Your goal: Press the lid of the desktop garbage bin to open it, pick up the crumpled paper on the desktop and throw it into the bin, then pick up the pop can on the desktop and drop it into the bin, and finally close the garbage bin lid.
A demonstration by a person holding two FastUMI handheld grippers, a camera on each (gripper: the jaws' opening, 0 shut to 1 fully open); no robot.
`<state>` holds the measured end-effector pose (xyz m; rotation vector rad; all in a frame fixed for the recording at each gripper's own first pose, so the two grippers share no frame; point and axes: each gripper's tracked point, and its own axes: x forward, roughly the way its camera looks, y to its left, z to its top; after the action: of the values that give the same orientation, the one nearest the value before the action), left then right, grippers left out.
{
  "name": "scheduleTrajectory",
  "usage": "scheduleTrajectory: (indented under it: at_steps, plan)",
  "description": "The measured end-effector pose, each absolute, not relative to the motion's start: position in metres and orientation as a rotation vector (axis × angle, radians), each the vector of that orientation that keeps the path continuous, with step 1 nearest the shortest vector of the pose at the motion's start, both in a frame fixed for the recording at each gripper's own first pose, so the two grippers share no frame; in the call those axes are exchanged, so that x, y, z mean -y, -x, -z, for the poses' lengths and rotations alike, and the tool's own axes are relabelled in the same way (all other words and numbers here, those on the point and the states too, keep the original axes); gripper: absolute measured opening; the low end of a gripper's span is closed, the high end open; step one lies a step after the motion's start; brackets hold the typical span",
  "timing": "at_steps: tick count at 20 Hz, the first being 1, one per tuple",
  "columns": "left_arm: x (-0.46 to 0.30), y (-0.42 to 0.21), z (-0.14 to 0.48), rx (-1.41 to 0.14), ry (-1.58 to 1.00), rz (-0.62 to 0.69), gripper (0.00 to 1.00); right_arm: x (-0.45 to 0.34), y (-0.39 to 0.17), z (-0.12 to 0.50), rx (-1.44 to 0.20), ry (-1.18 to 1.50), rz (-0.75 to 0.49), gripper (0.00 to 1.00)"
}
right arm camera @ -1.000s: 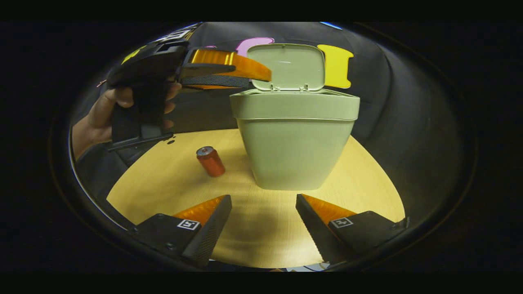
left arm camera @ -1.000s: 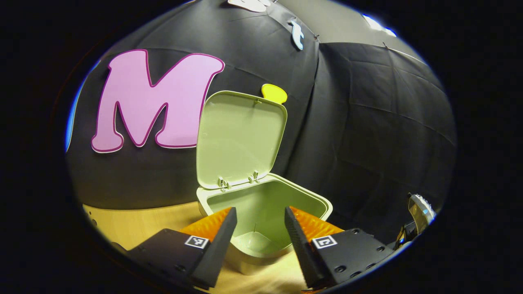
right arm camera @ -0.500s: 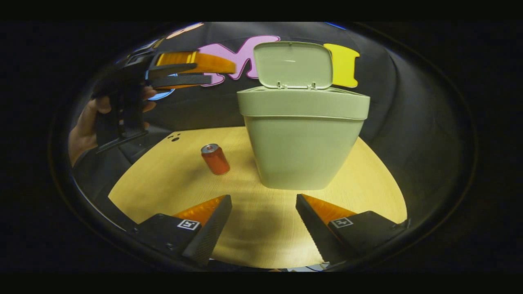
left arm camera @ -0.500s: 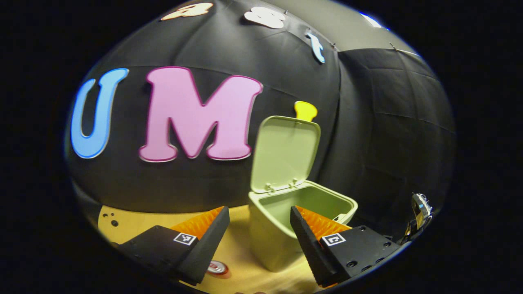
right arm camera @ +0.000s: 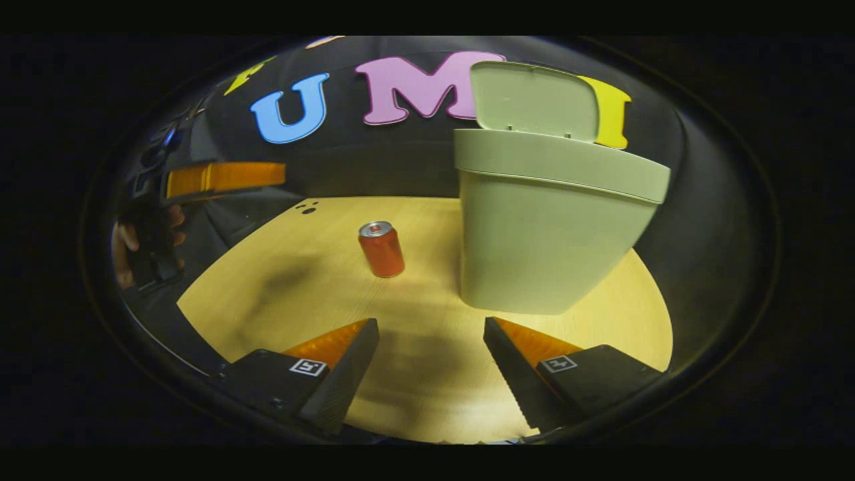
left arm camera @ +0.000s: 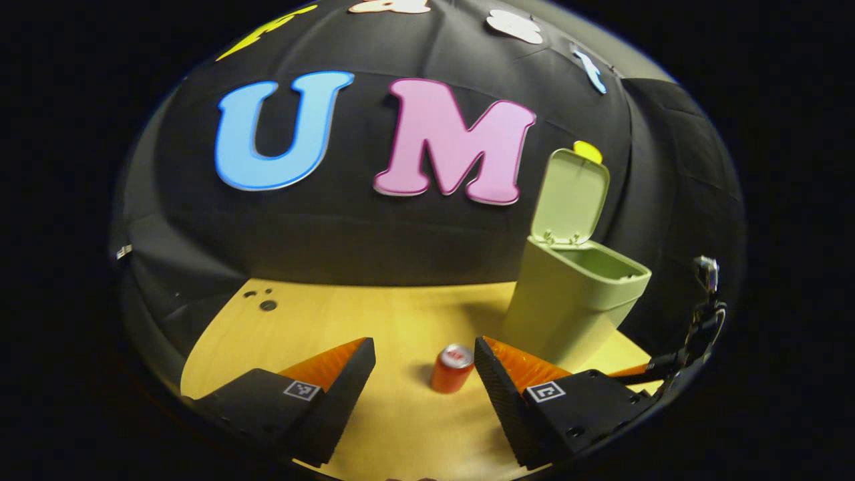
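The garbage bin [left arm camera: 568, 310] stands on the wooden desktop [left arm camera: 347, 321] with its lid [left arm camera: 574, 197] swung up and back against the black cloth wall, so the mouth is open. I take the bin as my landmark. A few small dark holes [left arm camera: 267, 304] mark the desktop well away from it, toward the far edge on the can's side.

In the left gripper view, the pop can [left arm camera: 452, 368] stands upright on the desktop near the bin's foot, apart from it. It sits just inside my left gripper [left arm camera: 424, 354], close against the inner face of the finger that lies nearer the bin, and I cannot tell whether that finger touches it. The other finger is well clear. These fingers are spread wide and hold nothing.

In the right gripper view, the bin [right arm camera: 548, 227] rises just ahead, with bare desktop [right arm camera: 427, 374] between it and my right gripper [right arm camera: 431, 334]. The can [right arm camera: 382, 249] stands beside the bin, farther off than my fingertips. These fingers too are spread wide and empty. Beyond the can, away from the bin, a hand [right arm camera: 123, 244] holds the left gripper [right arm camera: 224, 177] above the desktop's edge.
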<state>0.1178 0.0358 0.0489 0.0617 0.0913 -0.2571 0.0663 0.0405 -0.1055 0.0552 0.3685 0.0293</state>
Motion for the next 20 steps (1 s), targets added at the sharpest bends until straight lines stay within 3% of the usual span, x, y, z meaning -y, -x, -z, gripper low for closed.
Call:
scheduleTrajectory:
  at_steps: [10,20]
  plan:
    - [-0.146,-0.036,0.037,-0.236,0.054,-0.004,0.96,-0.092,-0.157,0.090,-0.337,-0.007,-0.126,0.99]
    - [-0.180,-0.003,0.082,-0.336,0.126,-0.116,0.96,-0.113,-0.231,0.111,-0.346,0.023,-0.138,0.99]
